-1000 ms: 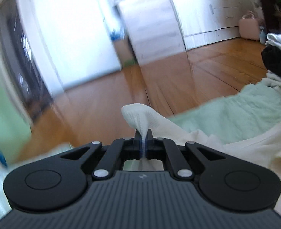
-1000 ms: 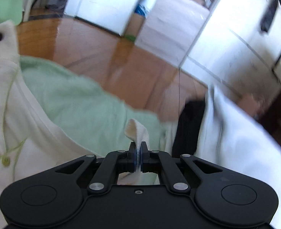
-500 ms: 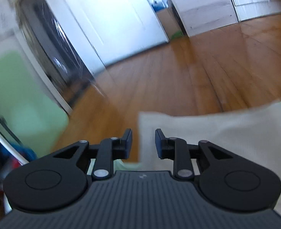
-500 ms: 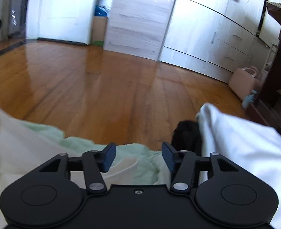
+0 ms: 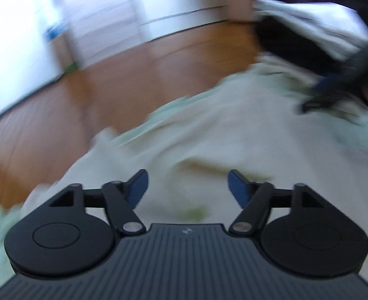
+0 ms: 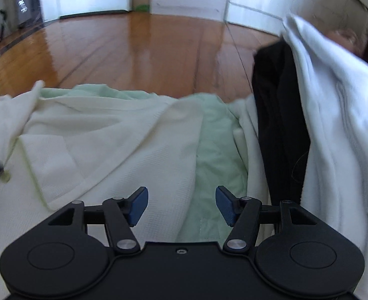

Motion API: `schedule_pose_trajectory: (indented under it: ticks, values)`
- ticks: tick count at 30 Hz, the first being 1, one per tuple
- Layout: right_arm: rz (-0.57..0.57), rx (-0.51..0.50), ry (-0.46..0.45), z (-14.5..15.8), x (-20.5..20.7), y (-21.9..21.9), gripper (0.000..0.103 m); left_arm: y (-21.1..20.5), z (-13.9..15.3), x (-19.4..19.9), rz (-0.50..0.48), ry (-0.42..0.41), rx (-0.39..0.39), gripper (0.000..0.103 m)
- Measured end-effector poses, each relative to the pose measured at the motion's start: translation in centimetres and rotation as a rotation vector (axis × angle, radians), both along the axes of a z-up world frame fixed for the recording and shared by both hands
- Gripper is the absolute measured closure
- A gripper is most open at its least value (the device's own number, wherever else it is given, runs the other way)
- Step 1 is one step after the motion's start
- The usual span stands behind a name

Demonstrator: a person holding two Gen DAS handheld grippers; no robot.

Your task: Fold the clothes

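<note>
Both grippers are wide open and holding nothing. The left gripper [image 5: 187,185] hangs low over the cream waffle-weave shirt with pale green stitching [image 6: 114,147], its blue pads spread and only cloth beneath them; that view is badly smeared, so the fabric there is hard to read. The right gripper [image 6: 181,206] sits with jaws apart too, over the hem edge where the shirt meets the mint-green quilted cover [image 6: 216,155] it lies on.

The shirt lies spread but rumpled, one flap turned over near the placket and a button showing at the left. Just beside it on the right stands a pile of a black garment [image 6: 279,125] and a white cloth [image 6: 339,115], with the polished wooden floor [image 6: 144,45] beyond.

My read: we're between grasps on a fold of this shirt, though whether it's being laid flat or is already part-folded I can't tell. Any next grasp calls for each set of pads pinching an edge cleanly, single layer only.
</note>
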State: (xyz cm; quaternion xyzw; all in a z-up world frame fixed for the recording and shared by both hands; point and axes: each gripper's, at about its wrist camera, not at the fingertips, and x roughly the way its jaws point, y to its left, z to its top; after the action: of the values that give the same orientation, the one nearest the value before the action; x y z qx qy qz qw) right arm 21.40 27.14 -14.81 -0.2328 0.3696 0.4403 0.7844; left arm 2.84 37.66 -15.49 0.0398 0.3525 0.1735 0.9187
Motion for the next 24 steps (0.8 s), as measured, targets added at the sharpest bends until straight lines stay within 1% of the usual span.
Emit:
schedule_pose_trajectory:
  ticks: [1,2,3,5,7,8,9,10,11,12,14,15,16,17,19,20,21,23,24]
  values:
    - [0.011,-0.001,0.044,-0.5,0.7,0.5,0.038,-0.2,-0.6,1.1,-0.069,0.017,-0.054,0.031]
    - [0.021,-0.001,0.088,-1.0,1.4,1.0,0.038,-0.3,-1.2,2.3,-0.112,0.040,-0.093,0.031]
    - [0.031,-0.002,0.130,-1.5,2.1,1.5,0.038,-0.2,-1.8,3.5,-0.081,0.076,-0.085,0.031]
    - [0.016,-0.014,0.140,-2.6,2.4,1.4,0.038,0.2,-3.0,5.7,-0.012,0.141,-0.060,0.033]
    - [-0.004,-0.024,0.123,-3.1,2.5,1.4,0.038,1.8,-3.4,6.7,0.100,0.147,0.032,0.054]
    - [-0.010,-0.025,0.119,-3.4,2.5,1.4,0.038,2.5,-3.6,7.1,0.156,0.150,0.078,0.081]
    - [-0.010,-0.025,0.114,-3.5,2.5,1.4,0.038,3.5,-3.5,7.3,0.217,0.135,0.090,0.091]
    - [-0.010,-0.025,0.109,-3.7,2.5,1.4,0.036,5.2,-2.8,6.8,0.293,0.068,0.008,0.091]
    - [-0.004,-0.029,0.096,-3.8,2.4,1.6,0.036,6.8,-2.1,6.2,0.368,0.000,-0.075,0.089]
    - [0.002,-0.032,0.083,-4.0,2.4,1.7,0.035,8.1,-1.5,5.8,0.432,-0.057,-0.129,0.083]
    - [0.018,-0.018,0.056,-3.9,2.3,2.0,0.035,8.9,-0.4,5.4,0.510,-0.108,-0.067,0.082]
    - [0.027,-0.005,0.045,-3.8,2.3,2.2,0.034,9.3,0.0,5.2,0.532,-0.126,-0.040,0.078]
    - [0.036,0.008,0.036,-3.7,2.3,2.3,0.034,9.7,0.3,5.2,0.510,-0.123,-0.024,0.076]
    - [0.027,0.016,0.042,-3.8,2.7,2.7,0.034,10.1,0.5,5.2,0.485,-0.118,-0.015,0.070]
    - [0.010,0.033,0.054,-4.0,3.3,3.5,0.034,10.8,0.6,5.0,0.416,-0.094,-0.034,0.064]
    - [0.002,0.041,0.061,-4.1,3.6,3.9,0.034,11.1,0.5,5.0,0.376,-0.070,-0.051,0.058]
    - [-0.007,0.050,0.067,-4.2,3.9,4.3,0.033,11.4,-0.1,5.6,0.317,-0.018,-0.090,0.053]
    - [-0.024,0.067,0.079,-4.4,4.6,5.1,0.030,12.2,-1.5,6.7,0.206,0.086,-0.174,0.050]
    - [-0.032,0.075,0.085,-4.5,4.9,5.5,0.026,12.7,-2.5,7.3,0.172,0.141,-0.238,0.042]
